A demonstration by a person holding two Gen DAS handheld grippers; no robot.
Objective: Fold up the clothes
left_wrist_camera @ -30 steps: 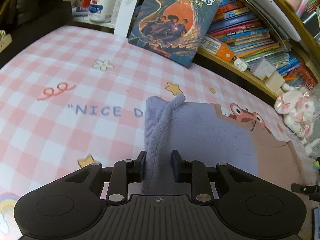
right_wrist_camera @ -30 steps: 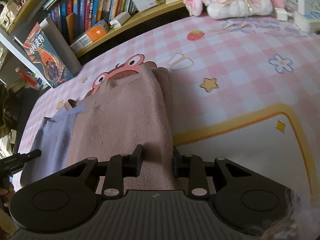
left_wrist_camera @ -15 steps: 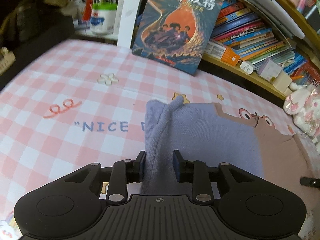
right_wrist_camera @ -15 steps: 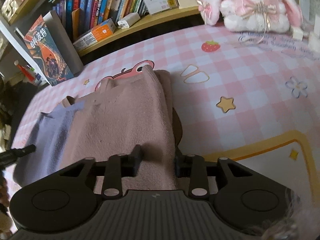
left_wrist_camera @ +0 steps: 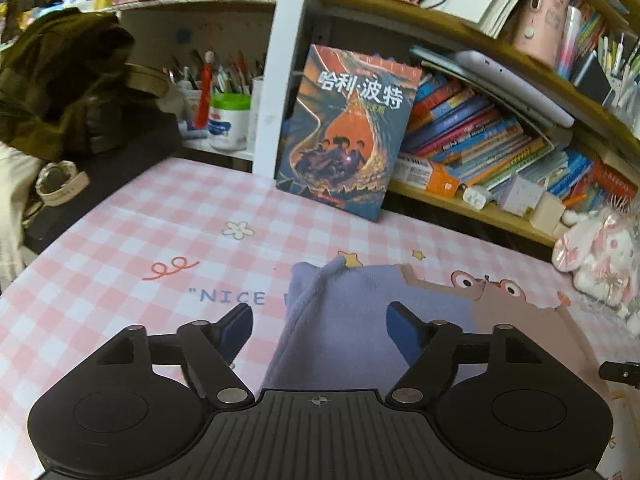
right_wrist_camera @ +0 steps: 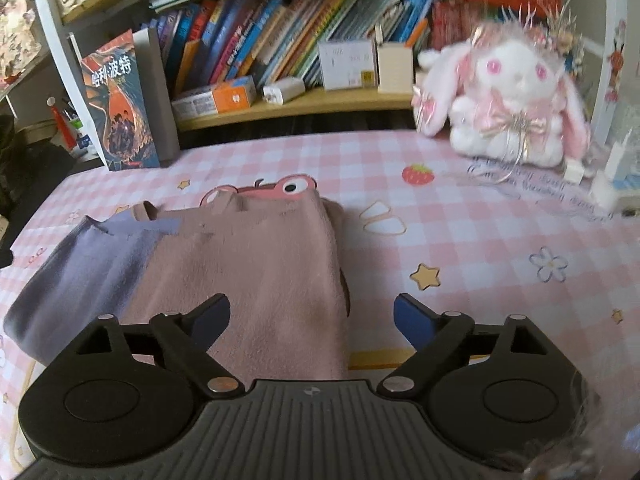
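Observation:
A two-tone garment lies folded on the pink checked mat: its lavender half [left_wrist_camera: 360, 332] is on the left, its dusty-pink half [right_wrist_camera: 272, 264] on the right. The pink half also shows in the left wrist view [left_wrist_camera: 520, 320], the lavender half in the right wrist view [right_wrist_camera: 80, 276]. My left gripper [left_wrist_camera: 320, 320] is open, its fingers either side of the raised lavender left edge, holding nothing. My right gripper [right_wrist_camera: 310, 312] is open over the pink right edge, holding nothing.
A book [left_wrist_camera: 348, 136] leans upright against the white shelf post at the back. A low shelf of books [right_wrist_camera: 280, 44] runs behind the mat. A white-and-pink plush rabbit [right_wrist_camera: 516, 96] sits at the back right. A dark bag [left_wrist_camera: 60, 80] is at the left.
Both grippers have opened and let go of the garment's edges. Both have lifted and tilted up, so more of the shelves shows. The garment rests on the mat.

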